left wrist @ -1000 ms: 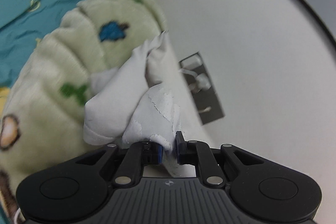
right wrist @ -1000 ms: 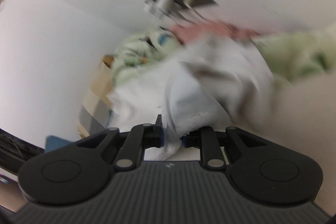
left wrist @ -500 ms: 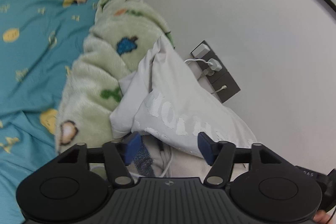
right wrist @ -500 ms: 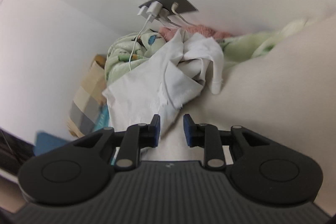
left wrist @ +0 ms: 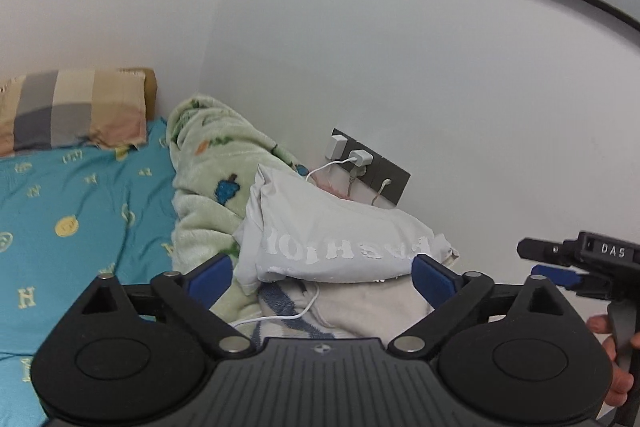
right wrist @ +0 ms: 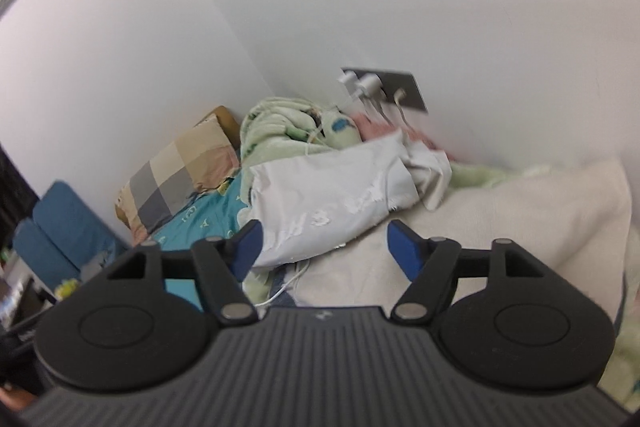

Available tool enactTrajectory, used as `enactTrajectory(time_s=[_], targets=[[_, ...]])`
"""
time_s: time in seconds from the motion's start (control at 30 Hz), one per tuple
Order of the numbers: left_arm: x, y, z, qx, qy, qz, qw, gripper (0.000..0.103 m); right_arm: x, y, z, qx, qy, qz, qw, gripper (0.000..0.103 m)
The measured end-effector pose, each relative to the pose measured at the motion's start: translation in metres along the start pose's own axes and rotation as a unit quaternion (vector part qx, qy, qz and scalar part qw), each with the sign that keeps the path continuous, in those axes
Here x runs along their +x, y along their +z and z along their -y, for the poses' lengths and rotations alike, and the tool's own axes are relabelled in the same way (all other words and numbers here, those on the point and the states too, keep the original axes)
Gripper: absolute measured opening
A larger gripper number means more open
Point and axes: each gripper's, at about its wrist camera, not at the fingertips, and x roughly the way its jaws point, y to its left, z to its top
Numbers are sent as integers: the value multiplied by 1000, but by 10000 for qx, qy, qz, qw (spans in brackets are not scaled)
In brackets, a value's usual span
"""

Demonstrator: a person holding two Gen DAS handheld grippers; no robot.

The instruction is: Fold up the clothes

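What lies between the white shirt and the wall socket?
In the left wrist view, pink cloth and charger cables lie between the white shirt and the wall socket.

We can only make out a few bits of text here. The clearest is "DAS" in white capitals on a small black plate on the right gripper (left wrist: pixel 540 261), over at the right edge of the left wrist view. The pale grey T-shirt (left wrist: pixel 340 223) has cracked white block letters across it, upside down from where we look. It seems to spell "FASHION", but the end letters are too flaked for us to be sure. In the right wrist view that same print is too blurry to read. The teal bedsheet (left wrist: pixel 80 227) on the left has scattered pale yellow letters, with a clear "H" near us and an "N" farther back.
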Motion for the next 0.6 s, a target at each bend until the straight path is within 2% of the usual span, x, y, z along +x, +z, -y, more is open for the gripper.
enactTrajectory(time_s=[0.03,0.13,0.27,0.4,0.6], targets=[[-7,-4,3,50,7,60,10000,101,-5,-3,-4,-90,37,90,9999,83],[-22,-17,13,256,33,190,9995,103,-15,-16,-18,-541,-35,309,9980,82],[-33,-37,24,618,295,308,9972,103,-26,-37,-33,-1070,-208,524,9927,82],[-39,-55,30,909,534,444,9934,103,-32,-57,-45,-1403,-312,555,9881,82],[-46,-77,23,815,492,475,9943,103,-37,-87,-61,-1768,-507,758,9800,82]])
